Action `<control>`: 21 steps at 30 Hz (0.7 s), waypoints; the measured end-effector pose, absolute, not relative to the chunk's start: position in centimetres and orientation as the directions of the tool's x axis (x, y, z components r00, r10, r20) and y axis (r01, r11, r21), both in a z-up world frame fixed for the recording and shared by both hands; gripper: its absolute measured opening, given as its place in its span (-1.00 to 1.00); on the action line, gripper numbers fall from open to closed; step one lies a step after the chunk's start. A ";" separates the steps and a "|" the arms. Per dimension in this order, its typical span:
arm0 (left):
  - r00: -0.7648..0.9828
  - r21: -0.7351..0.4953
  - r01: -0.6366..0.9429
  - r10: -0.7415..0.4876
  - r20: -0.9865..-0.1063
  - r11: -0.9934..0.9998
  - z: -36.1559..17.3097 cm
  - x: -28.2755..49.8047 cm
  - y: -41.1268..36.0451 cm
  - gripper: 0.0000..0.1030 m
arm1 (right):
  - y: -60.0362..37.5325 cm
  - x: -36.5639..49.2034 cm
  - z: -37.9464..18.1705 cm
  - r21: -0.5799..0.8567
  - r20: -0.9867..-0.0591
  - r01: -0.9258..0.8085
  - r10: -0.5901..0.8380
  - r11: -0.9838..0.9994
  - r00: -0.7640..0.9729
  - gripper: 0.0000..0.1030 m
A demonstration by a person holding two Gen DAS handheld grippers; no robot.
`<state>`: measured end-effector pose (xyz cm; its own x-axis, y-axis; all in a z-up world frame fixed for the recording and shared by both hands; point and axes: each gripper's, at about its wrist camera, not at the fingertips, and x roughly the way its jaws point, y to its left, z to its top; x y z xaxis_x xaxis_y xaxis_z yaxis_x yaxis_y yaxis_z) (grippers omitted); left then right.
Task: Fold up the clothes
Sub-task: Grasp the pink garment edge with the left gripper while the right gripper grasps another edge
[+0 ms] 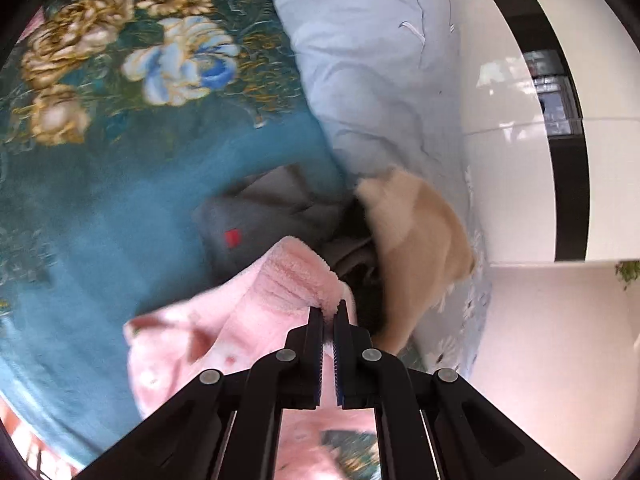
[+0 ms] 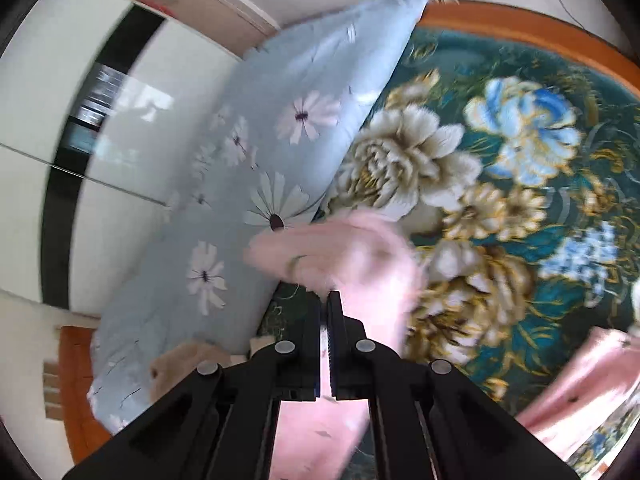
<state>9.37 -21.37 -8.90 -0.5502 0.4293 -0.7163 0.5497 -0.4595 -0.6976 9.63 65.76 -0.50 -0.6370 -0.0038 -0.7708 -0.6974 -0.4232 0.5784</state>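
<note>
A fluffy pink garment (image 1: 256,304) hangs lifted above the teal flowered blanket (image 1: 100,208). My left gripper (image 1: 328,312) is shut on its ribbed edge. In the right wrist view the same pink garment (image 2: 352,264) drapes from my right gripper (image 2: 328,300), which is shut on another part of its edge. Below the garment in the left wrist view lie a grey garment with a red tag (image 1: 256,216) and a beige garment (image 1: 420,240). The pictures are blurred by motion.
A pale blue daisy-print quilt (image 2: 256,168) is rolled along the bed's edge beside a white cabinet with black stripes (image 2: 100,120). More pink cloth (image 2: 580,392) lies at the lower right of the right wrist view. The bed's orange wooden frame (image 2: 520,20) runs behind.
</note>
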 end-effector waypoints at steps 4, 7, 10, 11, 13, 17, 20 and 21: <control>-0.416 -0.578 0.688 0.413 -0.810 -0.439 -14.7 14.0 -22.0 -0.91 | 65.1 19.9 -3.7 0.536 -0.823 -0.780 0.006 -0.322 -0.568 -0.95; -0.303 -0.462 0.766 0.382 -0.873 -0.447 -18.6 16.6 -21.5 -0.91 | 64.4 25.7 -9.2 0.420 -0.906 -0.882 -0.037 -0.215 -0.422 -0.95; -0.269 -0.418 0.797 0.363 -0.892 -0.437 -19.4 17.7 -21.3 -0.91 | 63.6 29.2 -12.7 0.357 -0.934 -0.922 -0.080 -0.149 -0.348 -0.95; -0.275 -0.419 0.794 0.354 -0.894 -0.441 -19.0 17.7 -21.4 -0.91 | 63.3 29.9 -13.3 0.348 -0.937 -0.927 -0.085 -0.142 -0.339 -0.95; -0.314 -0.446 0.768 0.336 -0.888 -0.460 -17.2 16.8 -21.9 -0.91 | 63.3 30.2 -13.2 0.346 -0.938 -0.926 -0.090 -0.153 -0.336 -0.95; -0.350 -0.466 0.722 0.311 -0.884 -0.511 -14.7 15.0 -22.4 -0.91 | 63.9 29.3 -12.2 0.273 -0.962 -0.921 -0.088 -0.277 -0.259 -0.91; -0.336 -0.448 0.717 0.298 -0.894 -0.535 -14.3 14.5 -21.9 -0.91 | 64.2 28.3 -10.9 0.188 -0.982 -0.905 -0.039 -0.382 -0.187 -0.85; -0.328 -0.440 0.721 0.295 -0.897 -0.535 -14.4 14.5 -21.7 -0.91 | 63.9 27.7 -10.6 0.173 -0.983 -0.895 -0.018 -0.411 -0.182 -0.64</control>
